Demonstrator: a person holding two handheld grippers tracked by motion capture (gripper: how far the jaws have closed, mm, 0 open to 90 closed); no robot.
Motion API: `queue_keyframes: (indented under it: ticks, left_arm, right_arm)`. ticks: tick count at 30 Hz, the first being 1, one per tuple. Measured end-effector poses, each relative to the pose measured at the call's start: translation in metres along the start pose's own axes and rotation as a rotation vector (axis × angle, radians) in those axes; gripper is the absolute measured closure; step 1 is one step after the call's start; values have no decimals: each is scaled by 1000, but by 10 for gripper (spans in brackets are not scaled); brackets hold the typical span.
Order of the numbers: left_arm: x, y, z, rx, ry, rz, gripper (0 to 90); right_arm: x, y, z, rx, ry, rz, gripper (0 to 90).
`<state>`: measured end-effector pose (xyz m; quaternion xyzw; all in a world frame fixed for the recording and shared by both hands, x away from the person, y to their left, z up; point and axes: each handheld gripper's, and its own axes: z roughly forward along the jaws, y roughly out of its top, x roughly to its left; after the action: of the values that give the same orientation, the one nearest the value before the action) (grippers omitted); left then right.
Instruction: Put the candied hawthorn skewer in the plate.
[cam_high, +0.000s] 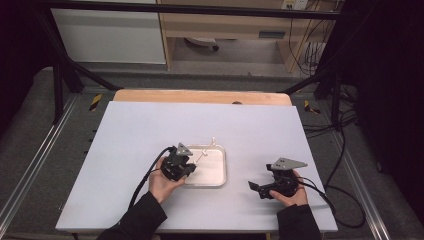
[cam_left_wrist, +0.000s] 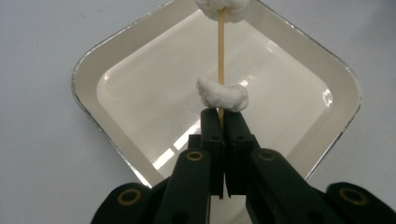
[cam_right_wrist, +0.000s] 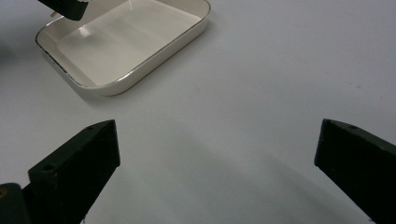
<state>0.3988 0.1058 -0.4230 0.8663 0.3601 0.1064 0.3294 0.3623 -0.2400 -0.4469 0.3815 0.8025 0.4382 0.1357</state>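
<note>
Nearest the person, two dark sleeves are seen at the table's front edge, each hand wrapped round a gripper. On the right, the right gripper is held low over bare table, well apart from the tray; its fingers are spread wide with nothing between them. On the left, the left gripper is poised over the near left corner of the tray, its fingers pressed tight together on the lower end of a thin wooden skewer. Just beyond the fingertips a white fluffy lump, soft and marshmallow-like, is threaded on the stick, touching or almost touching the tips, and a second white lump is seen farther up near the skewer's far end. In the high view the skewer is angled across the tray toward its far edge. The cream tray itself looks bare inside. By the look of it, the skewer is being carried or steadied above the tray, so a firm, even clamp should be kept on the stick, since a thin round stick can roll or pivot between flat pads. The stick would best be kept level, so that the lumps are not shaken loose. The free gripper would best be brought in slowly if a lump is to be slid off, gripped gently rather than crushed.
</note>
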Motion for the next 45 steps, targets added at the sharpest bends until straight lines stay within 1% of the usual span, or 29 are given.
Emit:
queue_keyframes:
  ticks: [1,4,6,8,10,11,12,13,14,17,19,21,23,27,28,29,30,31,34,35,36,37,38,39,40,43,45]
  left_arm:
    - [0,0,0,0,0,0,883]
    - [-3,1,6,29,-6,6,882]
    - [-5,2,7,46,10,16,882]
    - [-6,2,9,55,7,15,881]
    - [-7,1,11,90,19,27,881]
    - [-8,0,11,99,29,32,881]
    - [-8,0,11,99,29,32,881]
    - [-8,0,11,105,38,36,881]
    - [-8,-1,11,106,37,35,880]
    - [-8,0,10,112,33,29,875]
    - [-8,0,10,111,31,29,838]
    - [-7,0,8,106,34,34,808]
    - [-6,-1,4,85,33,39,761]
    - [-3,-2,-8,28,31,58,613]
    - [-2,-3,-12,16,30,63,613]
    - [0,-4,-16,8,25,65,541]
    - [1,-6,-19,-2,19,67,541]
    - [3,-7,-22,-10,15,72,474]
    - [9,-13,-32,-33,2,70,368]
    - [11,-16,-34,-48,-5,73,368]
    - [13,-19,-37,-59,-11,79,309]
    - [15,-22,-39,-65,-10,82,279]
    - [17,-25,-41,-71,-6,82,279]
    - [19,-29,-43,-76,-4,80,199]
    - [21,-32,-45,-79,-2,75,173]
    - [28,-44,-51,-85,6,58,153]
    - [34,-52,-55,-96,7,39,144]
  right_arm:
    - [-1,-1,-1,-4,3,5,7]
    - [-2,-2,-3,-11,2,15,7]
    - [-2,-2,-3,-12,5,13,8]
    - [-2,-1,-3,-12,5,12,8]
    - [-2,-2,-3,-11,5,15,8]
    - [-1,-2,-3,-8,8,17,8]
    - [-1,-2,-2,-6,9,20,8]
    - [-1,-2,-2,-6,9,20,8]
    - [-2,-2,-1,0,9,13,7]
    - [-2,-2,-1,1,9,15,8]
    - [-2,-2,-1,2,8,16,8]
    - [-2,-2,-1,0,9,16,8]
    - [-2,-2,-1,1,6,16,8]
    - [-2,-2,-2,-2,4,18,7]
    - [-2,-2,-2,-2,4,18,7]
    - [-2,-2,-2,-2,3,17,6]
    - [-2,-2,-2,-2,3,17,6]
    - [-2,-1,-3,-3,2,21,6]
    - [-2,-1,-4,-3,0,18,6]
    - [-2,-1,-4,-3,0,18,6]
    - [-2,-1,-4,-1,-2,19,6]
    - [-2,-1,-4,-1,-1,20,6]
    - [-2,-1,-4,-1,-1,20,6]
    - [-2,-1,-4,-3,1,20,6]
    - [-3,-2,-5,-4,0,15,6]
    - [-3,-2,-6,-5,1,18,6]
    - [-3,-2,-6,-8,1,17,6]
